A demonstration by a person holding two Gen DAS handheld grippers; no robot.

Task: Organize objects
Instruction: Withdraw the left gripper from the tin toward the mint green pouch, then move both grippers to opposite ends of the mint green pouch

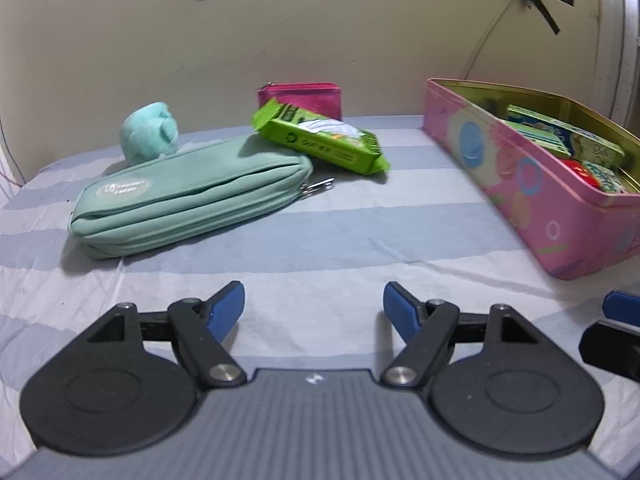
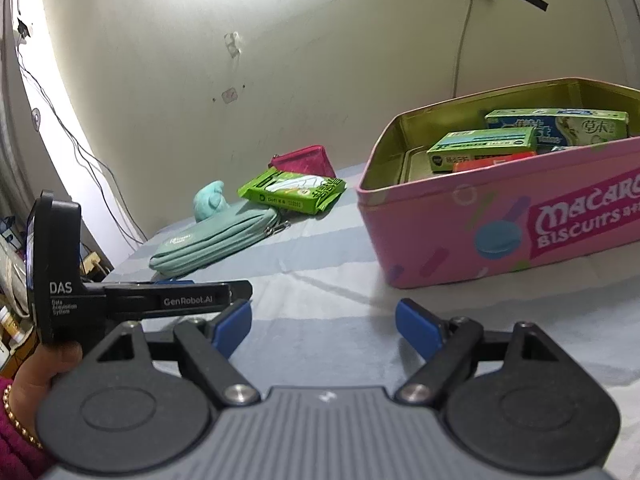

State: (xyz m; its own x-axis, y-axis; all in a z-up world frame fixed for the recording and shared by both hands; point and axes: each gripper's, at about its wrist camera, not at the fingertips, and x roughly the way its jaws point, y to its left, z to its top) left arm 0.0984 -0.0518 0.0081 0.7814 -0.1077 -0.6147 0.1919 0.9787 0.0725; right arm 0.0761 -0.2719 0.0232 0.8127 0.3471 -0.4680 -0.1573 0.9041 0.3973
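Observation:
On the striped bedsheet lies a mint green pencil pouch (image 1: 188, 196) (image 2: 216, 240) with a mint plush toy (image 1: 150, 130) (image 2: 210, 200) behind it. A green snack packet (image 1: 320, 138) (image 2: 294, 192) leans on the pouch's far end, and a magenta purse (image 1: 300, 98) (image 2: 304, 160) stands against the wall. A pink biscuit tin (image 1: 532, 184) (image 2: 500, 216) at the right holds several small boxes. My left gripper (image 1: 314, 308) hovers open over bare sheet, well short of the pouch. My right gripper (image 2: 324, 326) is open too, empty, just in front of the tin's left corner.
A cream wall closes off the far side, with black tape and a cord at the upper right. The left gripper's body (image 2: 132, 300) and the hand holding it (image 2: 36, 376) sit at the left of the right wrist view. Clutter lies beyond the bed's left edge (image 2: 12, 280).

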